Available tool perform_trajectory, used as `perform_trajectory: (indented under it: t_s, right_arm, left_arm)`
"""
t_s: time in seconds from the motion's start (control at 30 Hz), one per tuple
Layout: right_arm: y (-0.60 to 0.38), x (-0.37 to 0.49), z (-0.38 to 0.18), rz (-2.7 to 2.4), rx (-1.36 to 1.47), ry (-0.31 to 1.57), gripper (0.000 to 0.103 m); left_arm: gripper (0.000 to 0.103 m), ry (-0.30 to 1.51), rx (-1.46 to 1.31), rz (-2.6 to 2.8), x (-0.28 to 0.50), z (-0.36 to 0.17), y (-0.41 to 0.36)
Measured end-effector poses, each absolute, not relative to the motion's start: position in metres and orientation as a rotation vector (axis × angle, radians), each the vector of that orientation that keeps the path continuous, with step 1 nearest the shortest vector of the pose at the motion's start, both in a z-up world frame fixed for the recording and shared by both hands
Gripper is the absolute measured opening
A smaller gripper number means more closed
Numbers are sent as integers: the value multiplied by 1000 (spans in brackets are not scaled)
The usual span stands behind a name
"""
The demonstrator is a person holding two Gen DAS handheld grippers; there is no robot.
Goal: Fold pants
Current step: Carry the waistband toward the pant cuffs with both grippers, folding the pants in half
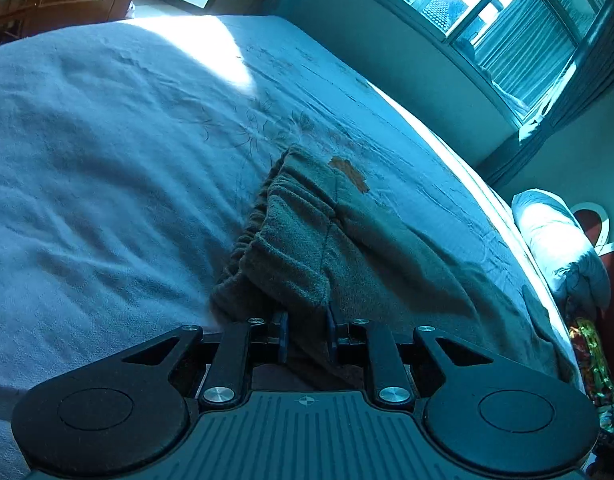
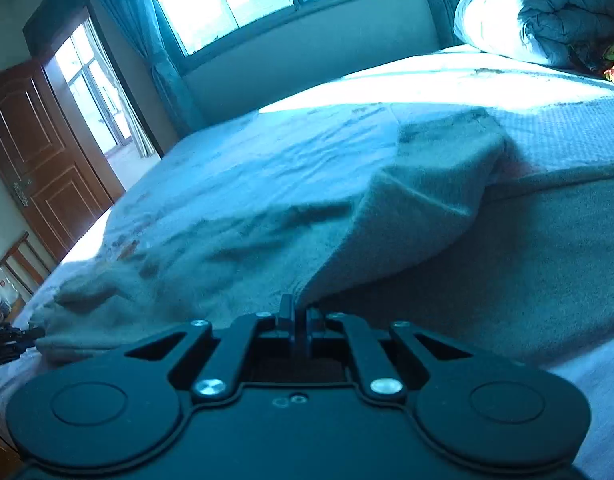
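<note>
Bed (image 1: pixel 107 160) fills both my views — a wide mattress under a pale, wrinkled sheet with a faint flower pattern stitched into it, sunlight falling in a bright patch across the far side. Beyond it stands the window (image 1: pixel 507 12) with its curtain (image 2: pixel 147 40), and a brown wooden door (image 2: pixel 39 168) off to one side. A rolled quilt (image 2: pixel 547 20) lies at the head end of the bed.

On the sheet lie the pants (image 1: pixel 327 240), a thick, fuzzy grey-green pair, stretched lengthwise near the bed's edge. Their gathered elastic waistband (image 1: pixel 247 240) bunches up at my left side, and a small orange-brown patch (image 1: pixel 349 172) shows on the fabric farther out.

My left claw (image 1: pixel 307 336) is closed part-way on a thick fold of the waist end — the cloth fills the gap between its two fingers. My right claw (image 2: pixel 301 316) is pinched almost completely together on a thin edge of the leg (image 2: pixel 407 200), which rises from the fingers in a tented fold above the sheet. In the right view, the other claw shows small at the left border, against the waist end.
</note>
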State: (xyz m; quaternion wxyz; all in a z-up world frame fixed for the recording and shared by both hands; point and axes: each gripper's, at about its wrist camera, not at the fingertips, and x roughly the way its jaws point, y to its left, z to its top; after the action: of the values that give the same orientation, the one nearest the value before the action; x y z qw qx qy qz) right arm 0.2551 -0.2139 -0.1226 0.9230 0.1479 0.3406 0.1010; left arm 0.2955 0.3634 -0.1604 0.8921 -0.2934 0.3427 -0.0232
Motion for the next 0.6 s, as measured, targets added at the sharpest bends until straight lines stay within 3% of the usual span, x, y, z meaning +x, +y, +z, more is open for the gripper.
perform_trajectory:
  t_s: [0.2, 0.53, 0.6]
  right_arm:
    - [-219, 244, -118, 205, 338, 637, 0]
    - [-216, 255, -126, 218, 299, 745, 0]
    - [-222, 252, -122, 209, 312, 736, 10]
  left_arm:
    - [19, 691, -568, -50, 288, -147, 355]
    - [20, 696, -507, -14, 285, -145, 347]
    - [20, 699, -513, -2, 284, -143, 347]
